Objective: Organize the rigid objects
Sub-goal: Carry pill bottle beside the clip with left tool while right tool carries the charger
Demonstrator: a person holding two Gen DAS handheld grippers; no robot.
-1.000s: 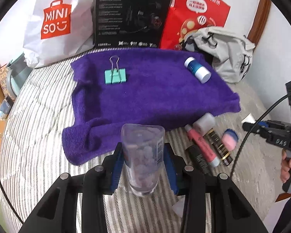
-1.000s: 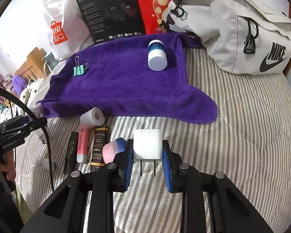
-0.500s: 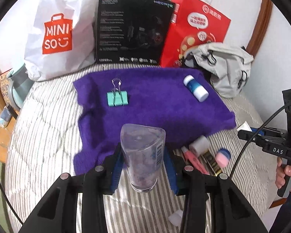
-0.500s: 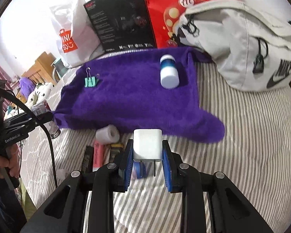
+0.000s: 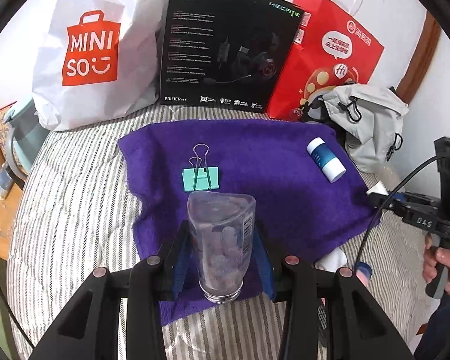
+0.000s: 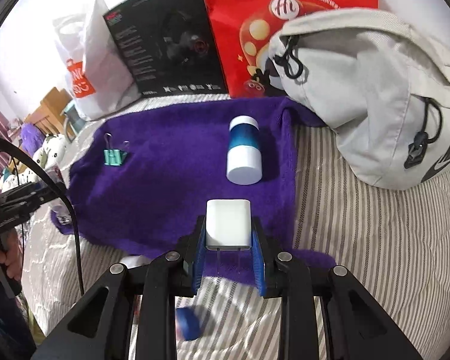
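Note:
My left gripper (image 5: 222, 249) is shut on a clear plastic bottle (image 5: 222, 240), held over the near edge of the purple towel (image 5: 255, 162). My right gripper (image 6: 228, 243) is shut on a white charger plug (image 6: 228, 225), prongs toward me, above the towel's (image 6: 171, 180) front right part. On the towel lie a teal binder clip (image 5: 200, 177) (image 6: 114, 156) and a blue-and-white bottle (image 5: 325, 159) (image 6: 244, 153). The right gripper (image 5: 375, 193) also shows at the right in the left wrist view, the left gripper (image 6: 49, 193) at the left in the right wrist view.
Striped bedding (image 5: 75, 210) lies under the towel. Behind it stand a white Miniso bag (image 5: 96, 48), a black box (image 5: 225, 48) and a red bag (image 5: 333, 57). A grey backpack (image 6: 375, 96) sits at the right. Small cosmetics, including a blue-capped one (image 6: 189, 322), lie near the front edge.
Both grippers have moved forward and up over the purple towel, each still holding its object. The loose cosmetics have dropped below and behind the fingers.

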